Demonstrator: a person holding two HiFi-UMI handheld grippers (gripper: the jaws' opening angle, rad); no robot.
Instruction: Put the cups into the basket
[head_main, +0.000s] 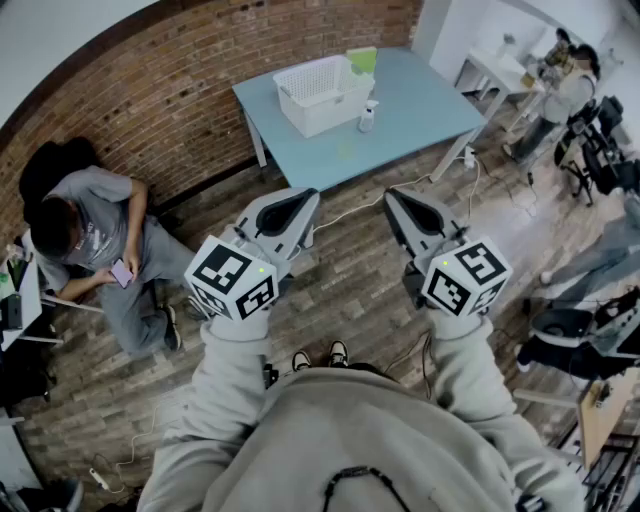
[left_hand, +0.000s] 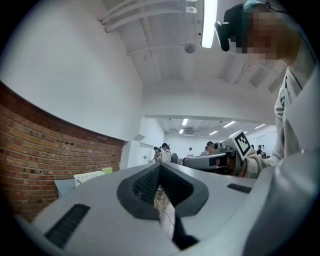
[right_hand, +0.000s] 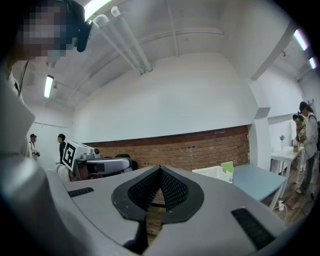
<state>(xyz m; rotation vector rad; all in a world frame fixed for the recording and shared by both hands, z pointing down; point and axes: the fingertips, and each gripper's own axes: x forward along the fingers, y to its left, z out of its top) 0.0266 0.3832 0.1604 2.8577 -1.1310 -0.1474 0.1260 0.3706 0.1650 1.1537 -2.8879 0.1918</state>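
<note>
Holding left claw (head_main: 305, 195) and right claw (head_main: 393, 195) clenched, empty; cup (head_main: 367, 117) beside basket (head_main: 322, 92) well ahead, seemingly nearer right claw.

Far ahead of left fingers (head_main: 290, 212), small clear thing (head_main: 367, 117) beside basket (head_main: 322, 95): too small, cup or bottle, can't tell. Basket's inside unreadable at this range. Green thing (head_main: 362, 60) behind basket, lower part hidden. Left gripper view: basket (left_hand: 90, 176) left of fingers, bottom hidden behind left gripper (left_hand: 159, 166). People (left_hand: 164, 152) beyond fingertips too small to make out.
</note>
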